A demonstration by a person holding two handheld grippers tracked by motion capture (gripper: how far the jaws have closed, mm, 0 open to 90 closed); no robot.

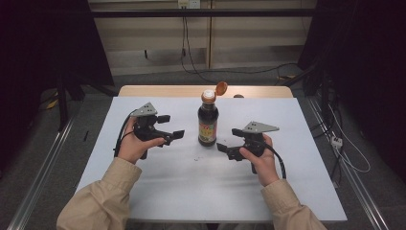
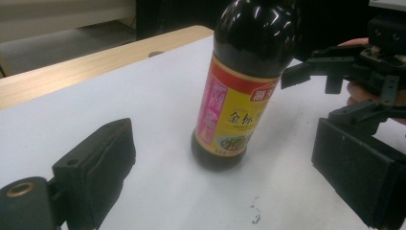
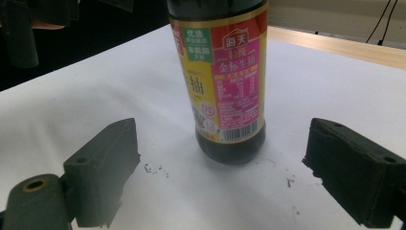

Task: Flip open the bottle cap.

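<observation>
High view: dark sauce bottle (image 1: 208, 122) upright mid-bench (image 1: 158, 182), orange flip cap (image 1: 220, 88) hanging open. Left hand-held gripper (image 1: 172, 126) just left of bottle, right hand-held gripper (image 1: 229, 141) just right of it, both jaws spread, holding nothing.

Left gripper view: bottle (image 2: 239, 96) ahead between wide-apart jaws, not touched; right hand-held gripper (image 2: 311, 81) beyond it, far right.

Right gripper view: bottle (image 3: 222, 81) standing centre, just past jaws, gap either side. Few dark specks on bench (image 3: 72, 100) near its base.
</observation>
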